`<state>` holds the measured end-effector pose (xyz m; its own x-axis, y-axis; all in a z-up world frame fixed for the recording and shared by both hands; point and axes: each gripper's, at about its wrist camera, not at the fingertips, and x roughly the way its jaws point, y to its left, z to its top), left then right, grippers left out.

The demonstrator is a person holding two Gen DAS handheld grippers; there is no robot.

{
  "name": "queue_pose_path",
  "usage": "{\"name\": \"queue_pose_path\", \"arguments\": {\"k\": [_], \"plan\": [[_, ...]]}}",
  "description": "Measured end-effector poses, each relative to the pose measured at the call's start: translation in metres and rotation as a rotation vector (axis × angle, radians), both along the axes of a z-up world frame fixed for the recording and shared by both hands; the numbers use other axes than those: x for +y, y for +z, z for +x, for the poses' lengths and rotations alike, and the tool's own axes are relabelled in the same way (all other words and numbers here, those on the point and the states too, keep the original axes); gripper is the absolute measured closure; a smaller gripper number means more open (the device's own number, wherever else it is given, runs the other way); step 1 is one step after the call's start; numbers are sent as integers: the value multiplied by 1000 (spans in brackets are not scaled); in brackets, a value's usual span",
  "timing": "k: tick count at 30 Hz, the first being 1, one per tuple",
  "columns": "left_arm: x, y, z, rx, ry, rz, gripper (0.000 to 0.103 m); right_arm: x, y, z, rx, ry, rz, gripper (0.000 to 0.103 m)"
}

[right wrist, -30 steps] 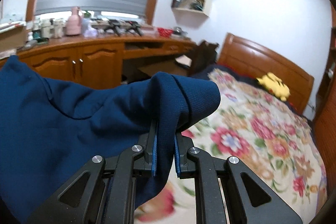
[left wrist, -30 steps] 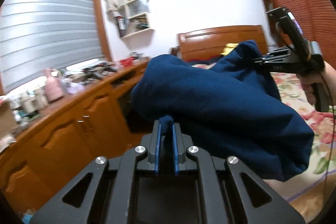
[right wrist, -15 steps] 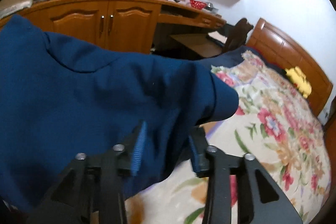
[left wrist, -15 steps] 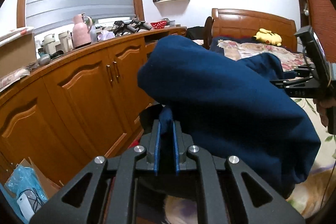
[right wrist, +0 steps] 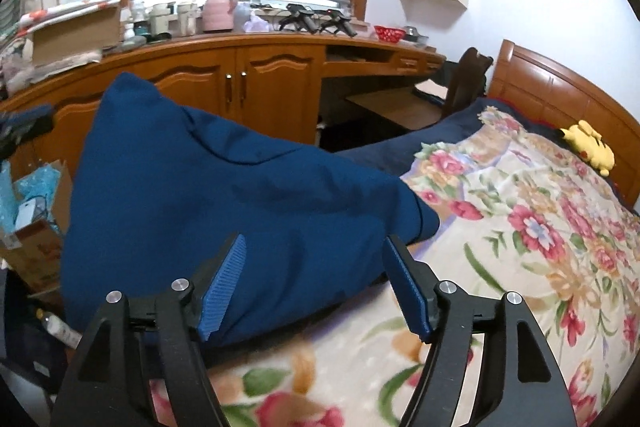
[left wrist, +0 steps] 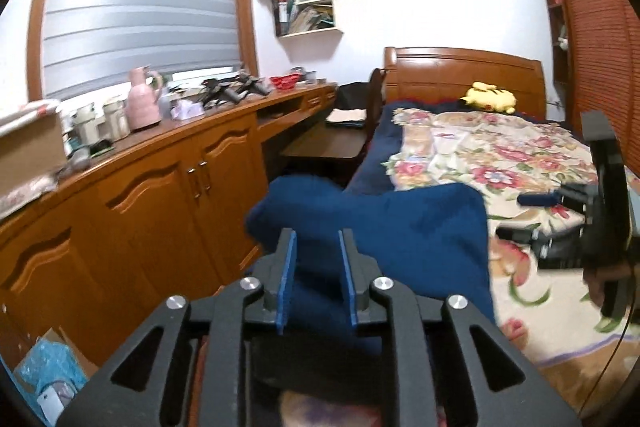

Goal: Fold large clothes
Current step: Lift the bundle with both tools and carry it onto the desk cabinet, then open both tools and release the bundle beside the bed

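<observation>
Navy garment [right wrist: 240, 211] bunched at near edge of floral bedspread [right wrist: 540, 227], not yet flat. Left gripper [left wrist: 316, 275] opening, cloth between pads, unpinched. Right gripper [right wrist: 316, 283] opening wide, released. Folding mostly ahead. Yellow plush [right wrist: 592, 147] far.

Home bedroom, bed [right wrist: 520, 227], wooden cabinets [right wrist: 260, 87]

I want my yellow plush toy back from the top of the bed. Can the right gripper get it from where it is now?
Probably not yet. The yellow plush toy lies by the wooden headboard, far across the flowered bedspread. The right gripper, jaws opening, sits over the dark blue garment at the near end.
</observation>
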<state>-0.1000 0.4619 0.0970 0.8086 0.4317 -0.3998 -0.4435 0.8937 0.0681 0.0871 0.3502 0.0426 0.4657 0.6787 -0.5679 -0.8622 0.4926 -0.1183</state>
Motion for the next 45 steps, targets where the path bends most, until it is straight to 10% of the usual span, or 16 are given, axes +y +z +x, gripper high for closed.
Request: {"name": "queue_pose_path", "arguments": {"k": [9, 17, 31, 45], "plan": [[-19, 0, 69, 129, -62, 33, 74, -40, 4, -1, 31, -7, 33, 29], [13, -61, 61, 306, 38, -23, 74, -78, -8, 3, 57, -27, 46, 28], [-9, -60, 17, 120, 94, -54, 73, -157, -33, -10, 89, -108, 67, 28], [-119, -19, 20, 1, -97, -10, 66, -276, -2, -50, -27, -303, 158, 28]]}}
